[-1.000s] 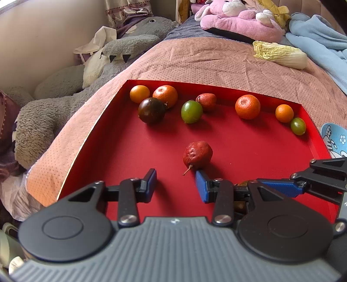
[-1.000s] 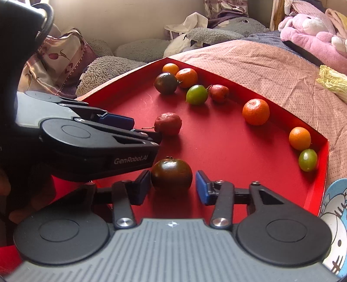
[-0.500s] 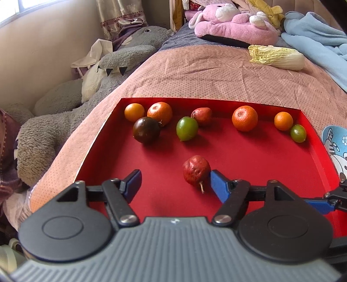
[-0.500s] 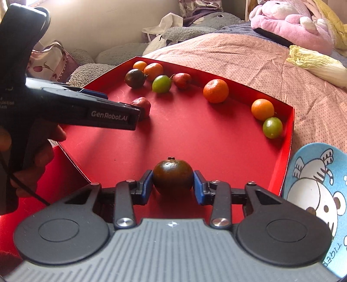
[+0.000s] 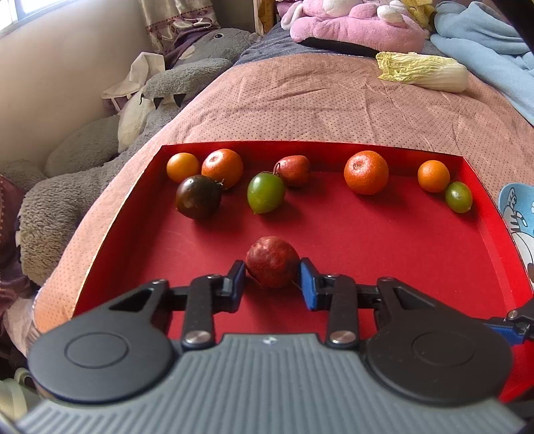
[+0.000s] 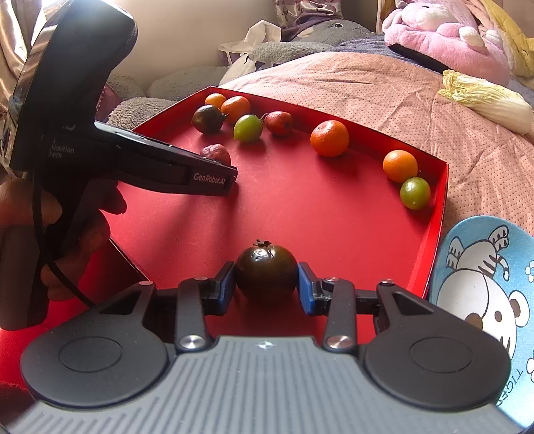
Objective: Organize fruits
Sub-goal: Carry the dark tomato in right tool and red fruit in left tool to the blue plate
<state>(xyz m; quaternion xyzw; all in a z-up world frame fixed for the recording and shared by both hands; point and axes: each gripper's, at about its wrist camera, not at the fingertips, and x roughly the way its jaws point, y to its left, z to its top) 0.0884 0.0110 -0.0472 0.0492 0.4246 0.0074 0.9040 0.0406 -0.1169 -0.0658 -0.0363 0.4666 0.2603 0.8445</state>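
Observation:
A red tray (image 5: 367,240) lies on a pink bedspread with several fruits along its far wall: oranges, green ones, a dark tomato (image 5: 198,197) and a small red fruit (image 5: 293,170). In the left wrist view my left gripper (image 5: 271,274) is closing on a wrinkled red fruit (image 5: 272,260) in mid-tray, and both blue pads touch its sides. In the right wrist view my right gripper (image 6: 266,278) is shut on a second dark tomato (image 6: 266,267) near the tray's front. The left gripper (image 6: 230,180), held by a hand, crosses the left side and hides part of the red fruit (image 6: 216,153).
A napa cabbage (image 5: 424,71) lies on the bedspread beyond the tray. A blue mat with a cartoon animal (image 6: 484,300) sits just right of the tray. Grey plush toys (image 5: 83,173) fill the left side, and a pink plush (image 5: 360,26) lies at the back.
The left jaws spread wide beside the red fruit, then closed round it. The right jaws closed on the dark tomato, which earlier stood loose between them, and have held since.

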